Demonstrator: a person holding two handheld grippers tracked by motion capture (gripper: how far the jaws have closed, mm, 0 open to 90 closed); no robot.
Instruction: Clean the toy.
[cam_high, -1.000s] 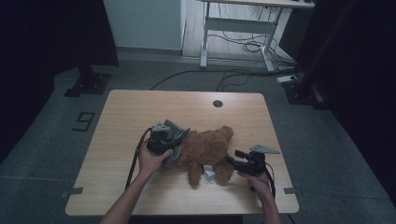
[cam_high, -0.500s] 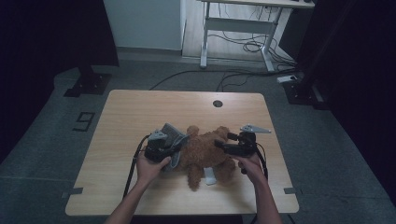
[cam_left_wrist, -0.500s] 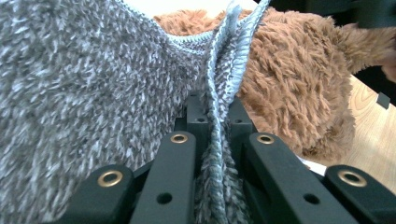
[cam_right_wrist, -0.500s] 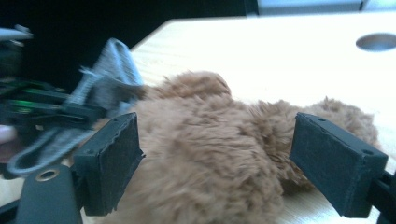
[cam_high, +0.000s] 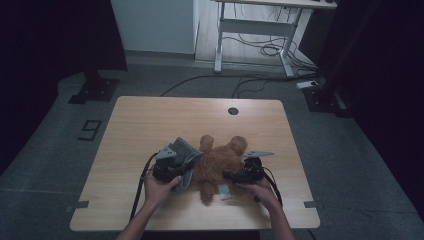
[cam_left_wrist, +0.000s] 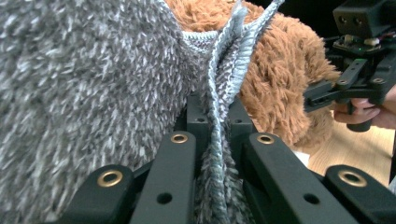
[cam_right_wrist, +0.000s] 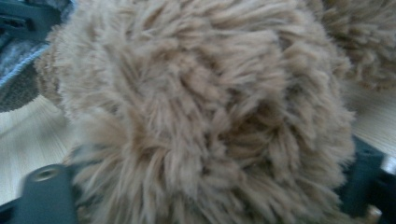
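Observation:
A brown plush bear (cam_high: 220, 160) lies on the wooden table (cam_high: 150, 120), with a white tag (cam_high: 225, 191) at its near side. My left gripper (cam_high: 182, 170) is shut on the edge of a grey knitted garment (cam_high: 186, 157) draped against the bear's left side. In the left gripper view the jaws (cam_left_wrist: 215, 112) pinch the garment's ribbed hem (cam_left_wrist: 219, 84) in front of the bear (cam_left_wrist: 285, 74). My right gripper (cam_high: 229, 176) points left into the bear's right flank. Its jaws have just been closing and stand wide, with the bear's fur (cam_right_wrist: 210, 112) between them.
A round cable hole (cam_high: 233, 110) sits near the table's far edge. Beyond the table, a white desk frame (cam_high: 250, 30) with cables stands on the grey floor. Grey tape marks (cam_high: 79, 205) lie at the table's near corners.
My right gripper went from the table's near right up to the bear, then drew back a little along its flank. My left gripper shifted slightly toward the person with the garment.

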